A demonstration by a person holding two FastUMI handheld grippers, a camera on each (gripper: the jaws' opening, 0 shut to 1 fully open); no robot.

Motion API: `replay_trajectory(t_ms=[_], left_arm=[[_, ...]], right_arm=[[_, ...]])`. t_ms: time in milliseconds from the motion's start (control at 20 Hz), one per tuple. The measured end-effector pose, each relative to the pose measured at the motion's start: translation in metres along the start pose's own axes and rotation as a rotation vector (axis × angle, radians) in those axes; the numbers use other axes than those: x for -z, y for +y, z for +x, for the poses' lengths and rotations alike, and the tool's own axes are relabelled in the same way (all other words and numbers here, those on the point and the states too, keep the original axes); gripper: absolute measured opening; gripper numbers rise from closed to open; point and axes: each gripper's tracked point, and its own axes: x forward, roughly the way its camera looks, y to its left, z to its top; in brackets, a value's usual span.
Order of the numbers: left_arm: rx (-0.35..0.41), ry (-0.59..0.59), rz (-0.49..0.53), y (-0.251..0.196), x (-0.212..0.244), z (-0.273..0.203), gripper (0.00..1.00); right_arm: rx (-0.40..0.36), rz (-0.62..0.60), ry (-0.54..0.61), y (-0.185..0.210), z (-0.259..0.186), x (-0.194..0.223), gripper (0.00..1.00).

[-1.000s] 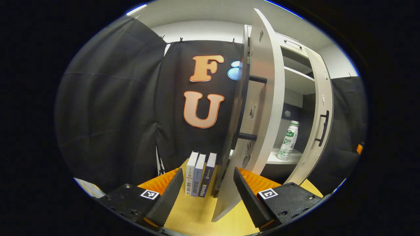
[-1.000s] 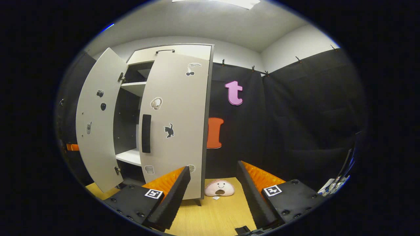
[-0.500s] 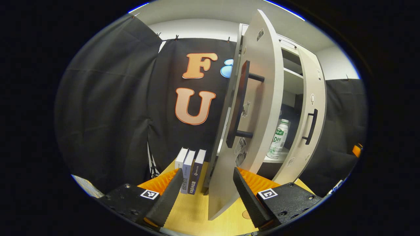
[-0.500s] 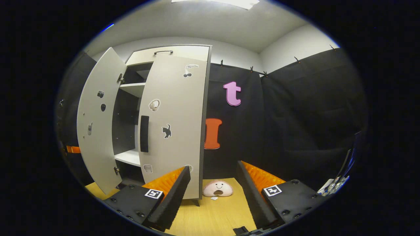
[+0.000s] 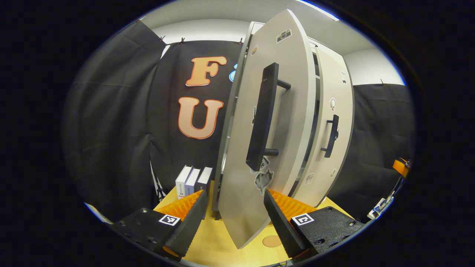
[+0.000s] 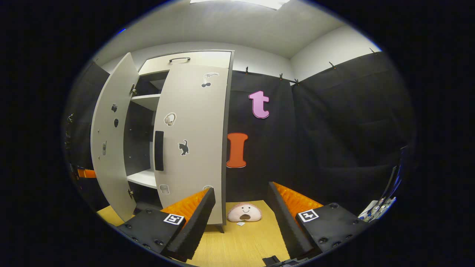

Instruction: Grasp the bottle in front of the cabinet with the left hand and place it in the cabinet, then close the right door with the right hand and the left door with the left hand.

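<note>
Wooden tabletop [image 5: 222, 244] under left gripper [image 5: 233, 217], fingers [image 5: 187, 224] spread beside left door [image 5: 259, 148].

In the left gripper view the left door [image 5: 259, 148] is standing half open right in front of the left gripper [image 5: 233, 218], its lower edge reaching down between the spread fingers and its black handle [image 5: 261, 118] sticking out toward the camera. A narrow dark gap is showing between that door and the right door [image 5: 330, 129], while bare table [image 5: 211, 237] is lying open to the left, up to three books [image 5: 193, 180] standing by the cabinet. In the right gripper view the right gripper [image 6: 241, 218] is facing open table [image 6: 241, 241], with only a small pink toy [image 6: 245, 212] lying ahead by the booth wall.
</note>
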Motion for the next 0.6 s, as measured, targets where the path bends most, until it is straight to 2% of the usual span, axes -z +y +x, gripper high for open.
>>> replay_trajectory(t_ms=[450, 500, 600], left_arm=[[0.106, 0.011, -0.017, -0.065, 0.009, 0.044, 0.94], [0.108, 0.004, -0.032, -0.072, 0.009, 0.052, 0.92], [0.121, -0.006, -0.050, -0.089, 0.009, 0.074, 0.94]], right_arm=[[0.049, 0.013, 0.012, -0.033, -0.004, 0.007, 0.95], [0.057, 0.013, 0.012, -0.037, -0.003, 0.008, 0.95], [0.075, 0.006, 0.023, -0.047, -0.003, 0.012, 0.95]])
